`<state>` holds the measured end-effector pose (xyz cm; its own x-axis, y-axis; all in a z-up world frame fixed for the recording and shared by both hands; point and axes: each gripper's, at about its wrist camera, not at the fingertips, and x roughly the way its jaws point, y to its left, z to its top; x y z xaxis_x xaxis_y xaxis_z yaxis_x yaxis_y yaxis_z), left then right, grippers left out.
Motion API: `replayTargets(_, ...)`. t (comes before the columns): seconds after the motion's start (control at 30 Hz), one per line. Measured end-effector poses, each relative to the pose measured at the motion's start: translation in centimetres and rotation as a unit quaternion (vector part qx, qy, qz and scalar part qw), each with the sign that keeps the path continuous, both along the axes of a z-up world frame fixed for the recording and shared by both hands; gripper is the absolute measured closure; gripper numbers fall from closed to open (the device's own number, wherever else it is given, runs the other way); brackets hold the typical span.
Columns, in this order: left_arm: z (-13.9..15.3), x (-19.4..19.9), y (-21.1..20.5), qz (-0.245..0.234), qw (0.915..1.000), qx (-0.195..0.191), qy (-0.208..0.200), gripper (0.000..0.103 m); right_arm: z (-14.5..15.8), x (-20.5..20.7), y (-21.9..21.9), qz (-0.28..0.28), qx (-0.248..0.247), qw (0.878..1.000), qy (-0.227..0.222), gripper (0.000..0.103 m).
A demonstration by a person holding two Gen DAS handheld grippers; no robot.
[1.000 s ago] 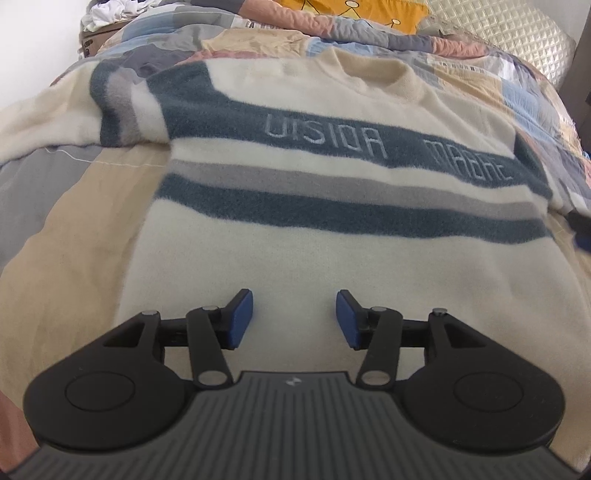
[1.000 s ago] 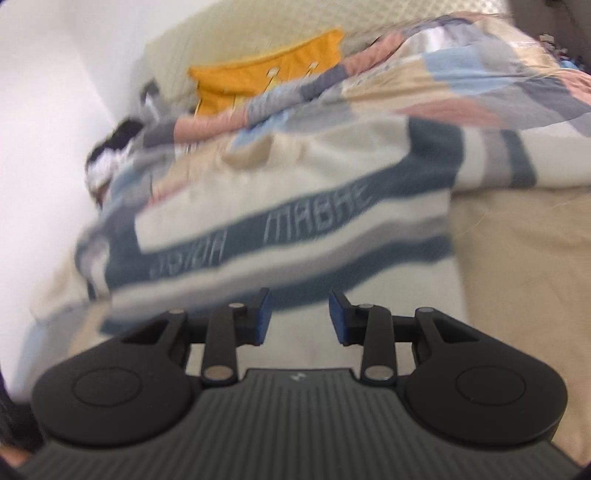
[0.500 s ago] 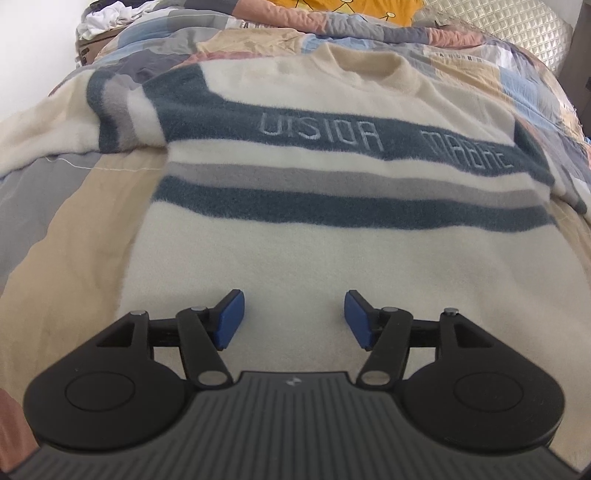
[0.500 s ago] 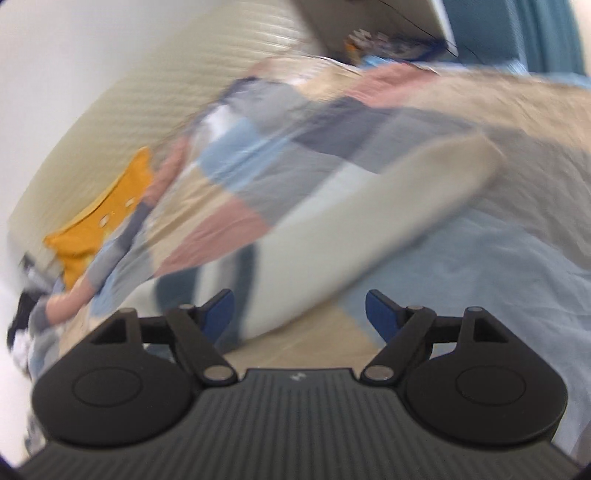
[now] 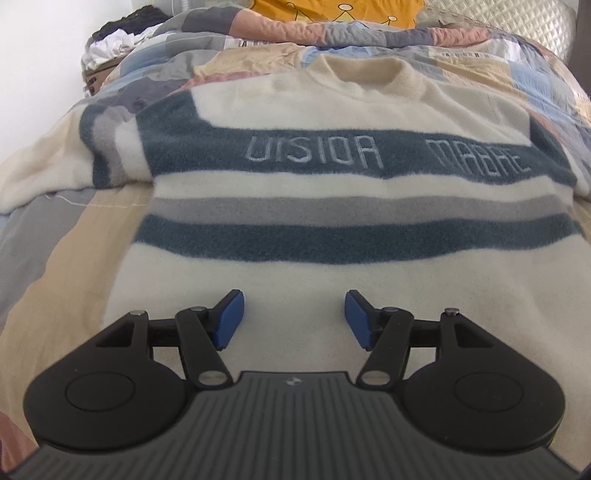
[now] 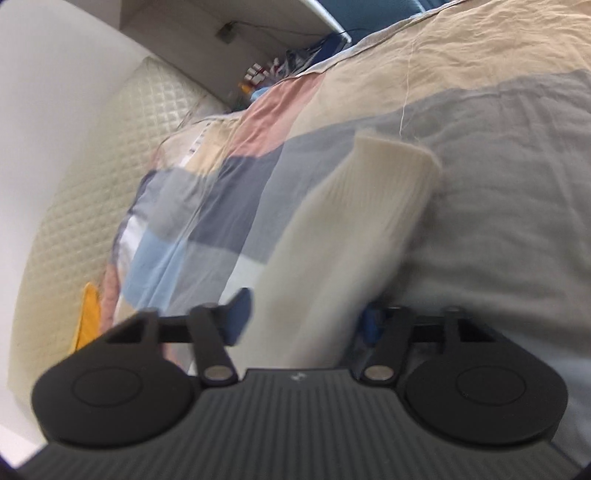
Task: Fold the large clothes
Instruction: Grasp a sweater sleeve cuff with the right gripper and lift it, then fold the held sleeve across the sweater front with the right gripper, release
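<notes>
A cream sweater (image 5: 332, 110) with dark blue and grey stripes and pale lettering lies flat, front up, on the bed, its collar at the far end. My left gripper (image 5: 293, 319) is open and empty, low over the sweater's plain lower part. In the right wrist view the sweater's cream sleeve (image 6: 351, 236), ending in a ribbed cuff, lies across the quilt and runs between the blue pads of my right gripper (image 6: 306, 317), which is wide open around it. The right pad is partly hidden behind the sleeve.
The bed is covered by a patchwork quilt (image 5: 55, 236) in beige, grey, pink and blue. A yellow pillow (image 5: 332, 11) and a quilted headboard (image 6: 92, 184) are at the far end. A pile of clothes (image 5: 114, 48) sits at the far left. Shelves with clutter (image 6: 280, 66) stand beyond the bed.
My right gripper swung away from the sweater's chest to the sleeve and opened wide around it. My left gripper opened a little wider and stayed over the lower part.
</notes>
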<state>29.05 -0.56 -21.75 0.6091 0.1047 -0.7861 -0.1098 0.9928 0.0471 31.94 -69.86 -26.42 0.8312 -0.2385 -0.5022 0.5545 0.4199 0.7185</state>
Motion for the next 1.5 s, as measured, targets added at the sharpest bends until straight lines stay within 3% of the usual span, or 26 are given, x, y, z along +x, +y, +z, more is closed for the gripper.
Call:
replayTargets(0.03,0.0,0.0,-0.2,-0.002,1.0000,0.004,0.000,0.036,-0.2,0.5,-0.5,-0.008,-0.001,1.000,0.009,0.073)
replayTargets(0.17,-0.2,0.3,-0.3,-0.003,1.0000,0.008,0.002,0.036,0.0,1.9,-1.7,-0.002,-0.035,0.999,0.030,0.091)
replayTargets(0.27,-0.3,0.3,-0.2,0.000,1.0000,0.008,0.003,0.035,1.4,2.5,-2.0,0.009,-0.090,0.995,0.044,0.092)
replayTargets(0.4,-0.1,0.4,0.1,0.002,1.0000,0.000,0.003,0.034,3.6,2.7,-2.7,0.010,-0.108,0.993,0.038,0.092)
replayTargets(0.5,0.3,0.3,0.7,0.005,0.9999,-0.016,0.001,0.034,7.0,3.0,-1.1,0.034,-0.152,0.988,0.016,0.092)
replayTargets(0.6,1.1,-0.1,1.4,0.010,0.9993,-0.034,-0.009,0.034,11.9,3.9,1.8,0.075,-0.217,0.973,0.004,0.092)
replayTargets(0.73,1.4,-0.5,3.5,0.022,0.9954,-0.091,-0.018,0.034,19.3,4.2,7.6,0.139,-0.297,0.944,-0.035,0.092)
replayTargets(0.87,1.2,-0.9,5.6,0.052,0.9890,-0.138,-0.010,0.034,25.8,3.6,14.9,0.207,-0.346,0.912,-0.082,0.092)
replayTargets(0.97,1.8,-1.6,7.0,0.069,0.9817,-0.176,-0.025,0.034,30.0,2.4,21.4,0.253,-0.391,0.877,-0.114,0.092)
replayTargets(1.1,2.7,-2.9,8.2,0.074,0.9788,-0.186,-0.045,0.034,33.1,0.2,30.2,0.317,-0.425,0.833,-0.157,0.092)
replayTargets(1.2,3.5,-4.0,10.0,0.088,0.9716,-0.211,-0.061,0.034,33.0,-1.7,36.9,0.379,-0.430,0.799,-0.182,0.092)
replayTargets(1.33,4.9,-5.1,12.6,0.117,0.9638,-0.223,-0.088,0.034,30.2,-3.5,45.2,0.469,-0.431,0.749,-0.181,0.092)
replayTargets(1.5,5.4,-5.9,15.9,0.146,0.9471,-0.263,-0.112,0.034,22.9,-5.6,52.8,0.550,-0.411,0.711,-0.149,0.092)
